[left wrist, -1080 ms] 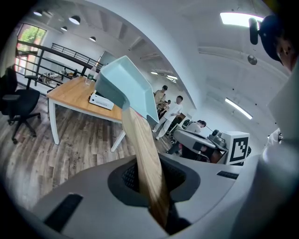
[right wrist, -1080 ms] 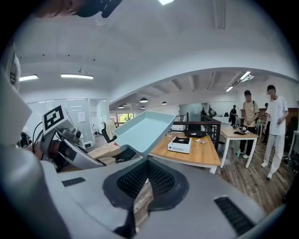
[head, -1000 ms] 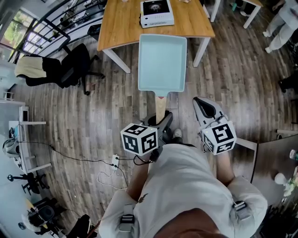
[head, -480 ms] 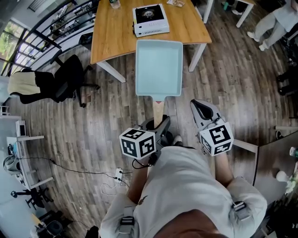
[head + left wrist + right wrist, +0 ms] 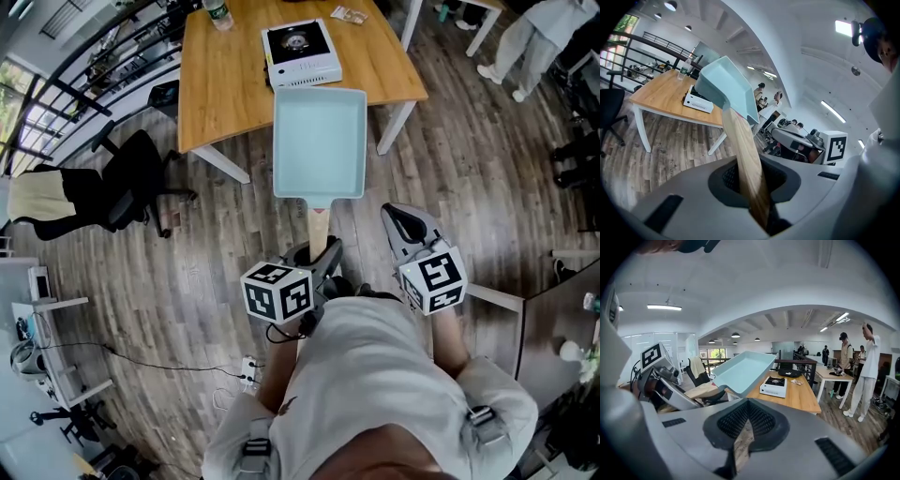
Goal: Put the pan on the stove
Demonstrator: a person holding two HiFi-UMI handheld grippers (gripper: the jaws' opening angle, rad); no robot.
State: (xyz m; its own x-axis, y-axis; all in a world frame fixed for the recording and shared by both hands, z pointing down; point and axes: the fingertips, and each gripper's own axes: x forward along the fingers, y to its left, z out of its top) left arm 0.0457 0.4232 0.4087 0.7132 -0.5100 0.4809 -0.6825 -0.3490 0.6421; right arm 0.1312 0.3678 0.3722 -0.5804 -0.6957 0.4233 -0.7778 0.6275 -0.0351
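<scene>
A light-blue rectangular pan (image 5: pixel 319 141) with a wooden handle (image 5: pixel 319 228) is carried level in the air, its far end over the near edge of the wooden table (image 5: pixel 225 84). My left gripper (image 5: pixel 323 258) is shut on the handle's (image 5: pixel 745 159) end; the pan (image 5: pixel 724 86) rises ahead of it. A white portable stove (image 5: pixel 300 52) with a black top stands on the table just beyond the pan. My right gripper (image 5: pixel 405 220) hangs beside the handle, shut and empty. From it, the pan (image 5: pixel 745 369) lies left of the stove (image 5: pixel 773 386).
A black office chair (image 5: pixel 122 178) stands left of the table. A bottle (image 5: pixel 216 11) and a small packet (image 5: pixel 349 14) lie on the far part of the table. People (image 5: pixel 525 37) stand at the upper right by a white desk. A cable (image 5: pixel 244 370) lies on the wooden floor.
The table and stove have come closer in the head view. The pan, still held by the left gripper, now reaches over the table's near edge.
</scene>
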